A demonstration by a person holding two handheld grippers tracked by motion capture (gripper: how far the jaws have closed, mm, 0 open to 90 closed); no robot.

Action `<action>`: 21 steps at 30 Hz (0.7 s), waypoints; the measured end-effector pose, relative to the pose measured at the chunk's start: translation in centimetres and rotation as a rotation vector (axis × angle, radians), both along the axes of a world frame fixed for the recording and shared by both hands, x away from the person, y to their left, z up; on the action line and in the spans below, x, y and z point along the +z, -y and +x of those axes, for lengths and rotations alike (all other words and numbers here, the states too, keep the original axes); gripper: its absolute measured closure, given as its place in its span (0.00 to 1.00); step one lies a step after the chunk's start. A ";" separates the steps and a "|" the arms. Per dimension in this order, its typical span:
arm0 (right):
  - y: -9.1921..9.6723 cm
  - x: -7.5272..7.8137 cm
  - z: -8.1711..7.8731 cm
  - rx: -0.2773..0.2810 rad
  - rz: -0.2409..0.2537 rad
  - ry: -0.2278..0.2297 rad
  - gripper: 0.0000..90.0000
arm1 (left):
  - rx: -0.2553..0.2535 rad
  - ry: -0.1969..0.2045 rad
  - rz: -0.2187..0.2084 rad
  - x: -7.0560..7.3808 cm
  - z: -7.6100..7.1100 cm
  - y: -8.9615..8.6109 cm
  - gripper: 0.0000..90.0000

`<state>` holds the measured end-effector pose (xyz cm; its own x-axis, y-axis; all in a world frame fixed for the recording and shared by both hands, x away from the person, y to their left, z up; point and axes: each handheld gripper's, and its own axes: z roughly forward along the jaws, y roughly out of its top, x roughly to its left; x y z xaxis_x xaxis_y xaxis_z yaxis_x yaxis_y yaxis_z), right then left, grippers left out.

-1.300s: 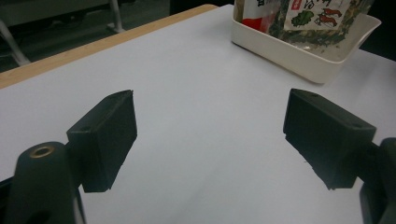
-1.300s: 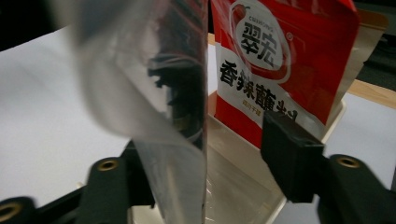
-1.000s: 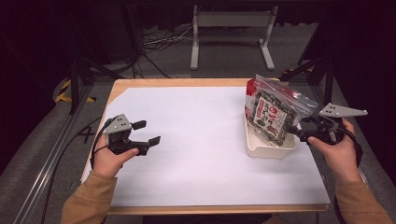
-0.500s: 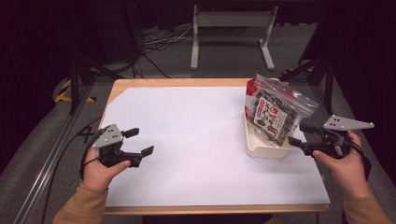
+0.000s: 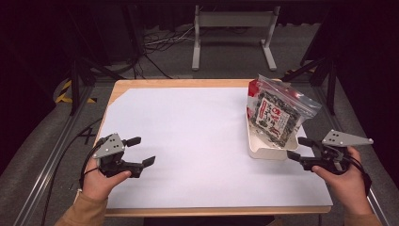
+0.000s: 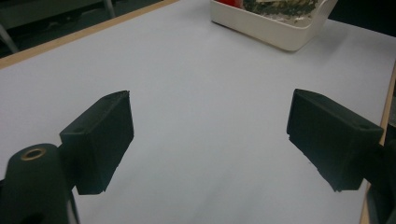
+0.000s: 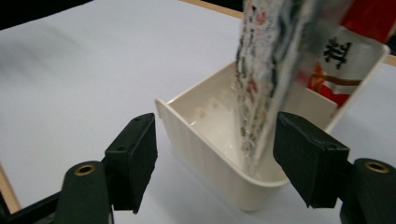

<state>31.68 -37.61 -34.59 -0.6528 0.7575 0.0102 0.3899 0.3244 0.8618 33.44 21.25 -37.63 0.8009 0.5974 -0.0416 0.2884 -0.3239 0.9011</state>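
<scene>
Snack bag (image 5: 274, 114) standing tilted in white bin (image 5: 263, 149), right side of white tabletop (image 5: 188, 132). Right gripper (image 5: 295, 149) just beside bin's near corner, jaws apart, gripping nothing. Left gripper (image 5: 141, 150) well apart, near left tabletop edge, jaws spread wide, empty, above bare surface.

One white rectangular plastic tray (image 5: 263, 151) is seen at about three o'clock on the table, and one clear plastic bag of dark printed snack packets (image 5: 277, 109) is stood in it. Two black two-jaw grippers are counted, the left gripper (image 5: 137, 151) at eight o'clock and the right gripper (image 5: 299, 149) at four o'clock. One white-covered wooden table (image 5: 188, 136) is counted beneath them.
</scene>
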 end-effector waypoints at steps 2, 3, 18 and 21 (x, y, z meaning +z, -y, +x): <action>-0.5 -0.5 -0.1 0.030 0.010 0.013 0.34 | -0.004 -0.003 0.005 -0.1 0.0 0.0 0.17; -0.7 -0.8 -0.2 0.043 0.017 0.020 0.33 | -0.005 -0.006 0.002 -0.3 0.0 0.0 0.17; -4.3 -4.8 0.0 0.172 0.095 0.102 0.32 | -0.021 -0.020 -0.009 -1.0 0.1 0.1 0.17; -5.0 -5.4 0.0 0.172 0.102 0.116 0.33 | -0.019 -0.020 -0.011 -1.0 0.1 0.1 0.17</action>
